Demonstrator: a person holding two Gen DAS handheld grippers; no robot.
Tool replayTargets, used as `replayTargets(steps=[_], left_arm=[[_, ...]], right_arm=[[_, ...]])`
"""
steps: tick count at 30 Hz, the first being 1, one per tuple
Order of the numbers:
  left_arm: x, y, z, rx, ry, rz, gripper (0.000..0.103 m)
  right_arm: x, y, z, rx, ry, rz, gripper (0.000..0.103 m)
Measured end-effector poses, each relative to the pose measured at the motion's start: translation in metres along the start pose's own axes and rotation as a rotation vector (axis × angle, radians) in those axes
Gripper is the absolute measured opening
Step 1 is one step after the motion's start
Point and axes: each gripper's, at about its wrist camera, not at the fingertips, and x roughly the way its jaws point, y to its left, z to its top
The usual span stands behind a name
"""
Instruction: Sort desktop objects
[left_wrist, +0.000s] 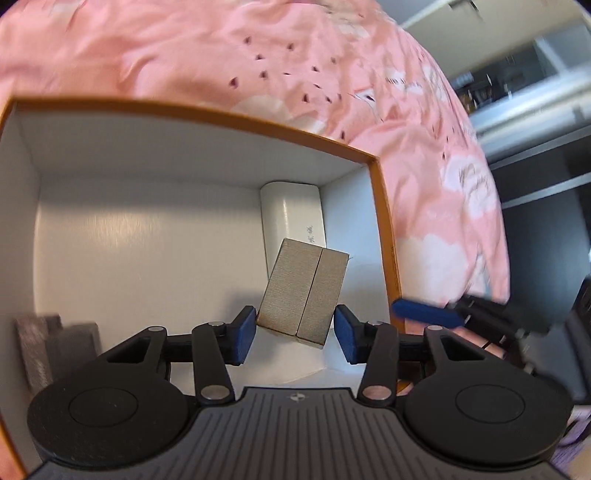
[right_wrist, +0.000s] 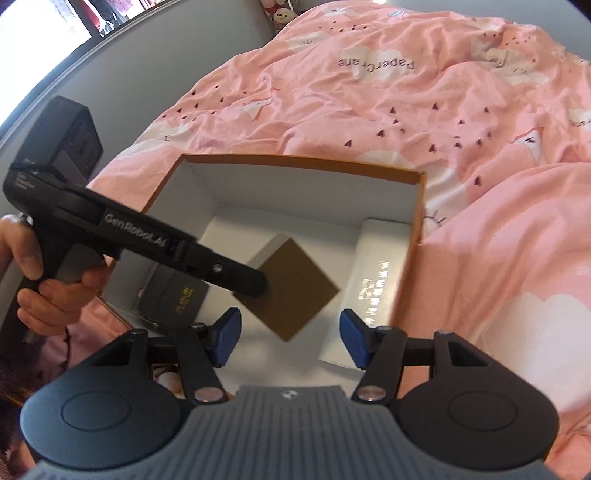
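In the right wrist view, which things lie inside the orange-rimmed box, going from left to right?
Dark grey box with gold lettering → flat brown square cardboard box → long white rectangular box with silver print, against the right wall of the orange-rimmed box.

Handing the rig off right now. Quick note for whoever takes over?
Left gripper: small brown cardboard box tilted between its pads, inside the orange-rimmed open box; whether it is gripped is unclear.
Right gripper: open, empty, above that box.
Done: long white box lies along one wall; dark grey box with gold lettering sits in a corner.
Left to do: probably settle the brown box flat.
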Motion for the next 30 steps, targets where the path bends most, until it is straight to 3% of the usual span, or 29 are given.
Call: replayTargets(steps=[6, 13, 17, 30], left_arm=[[0.000, -0.029, -0.012, 0.176, 0.034, 0.086, 0.053], [0.011, -0.058, -0.022, 0.405, 0.097, 0.157, 0.053], [0.021, -0.074, -0.026, 0.517, 0.137, 0.182, 0.053], [0.041, -0.107, -0.037, 0.811, 0.206, 0.206, 0.053]], right_arm=[[-0.028, -0.022, -0.013, 0.094, -0.105, -0.090, 0.062], [-0.028, -0.027, -0.042, 0.222, -0.217, -0.303, 0.062], [-0.029, -0.035, -0.053, 0.337, -0.282, -0.319, 0.062], [-0.021, -0.037, -0.059, 0.362, -0.264, -0.276, 0.062]])
